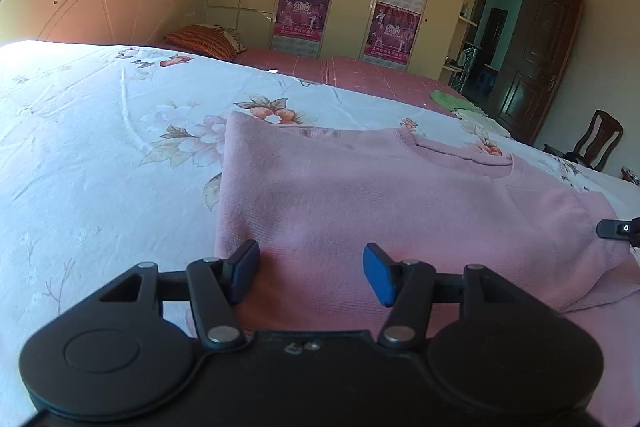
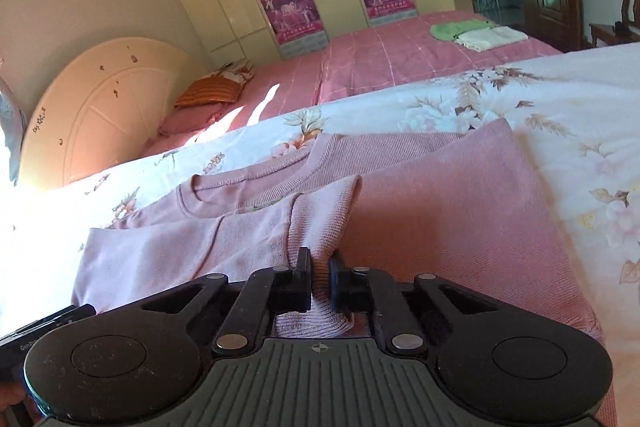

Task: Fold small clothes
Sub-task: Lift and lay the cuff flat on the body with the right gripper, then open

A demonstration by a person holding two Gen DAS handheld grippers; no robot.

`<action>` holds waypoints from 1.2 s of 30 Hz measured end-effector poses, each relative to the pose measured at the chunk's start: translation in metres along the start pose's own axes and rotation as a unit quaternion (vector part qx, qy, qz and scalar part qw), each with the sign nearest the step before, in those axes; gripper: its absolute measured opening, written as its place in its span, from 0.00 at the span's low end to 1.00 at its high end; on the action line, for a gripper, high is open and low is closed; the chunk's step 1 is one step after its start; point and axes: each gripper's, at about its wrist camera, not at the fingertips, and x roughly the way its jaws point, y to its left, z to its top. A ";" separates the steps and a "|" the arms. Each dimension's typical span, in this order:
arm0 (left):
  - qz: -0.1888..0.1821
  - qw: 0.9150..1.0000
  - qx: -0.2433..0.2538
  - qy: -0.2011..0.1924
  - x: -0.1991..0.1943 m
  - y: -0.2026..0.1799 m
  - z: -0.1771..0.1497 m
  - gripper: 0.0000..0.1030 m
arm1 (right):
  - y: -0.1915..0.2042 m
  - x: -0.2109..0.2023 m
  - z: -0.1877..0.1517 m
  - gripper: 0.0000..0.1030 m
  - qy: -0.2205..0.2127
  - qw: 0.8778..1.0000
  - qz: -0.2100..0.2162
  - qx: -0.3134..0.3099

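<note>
My right tool pinches the ribbed cuff of the pink knitted sweater, lying flat on the floral bedsheet, to carry that sleeve inward, while my left tool, at nine o'clock, hovers half open, gripping nothing.

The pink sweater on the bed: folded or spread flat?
Partly folded: the pink sweater has one sleeve over its body, pinched by the right gripper.
</note>
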 end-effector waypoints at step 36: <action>0.016 1.000 0.017 0.009 -0.016 -0.005 -0.010 0.58 | 0.003 -0.017 0.001 0.08 -0.010 1.000 -0.008 -0.001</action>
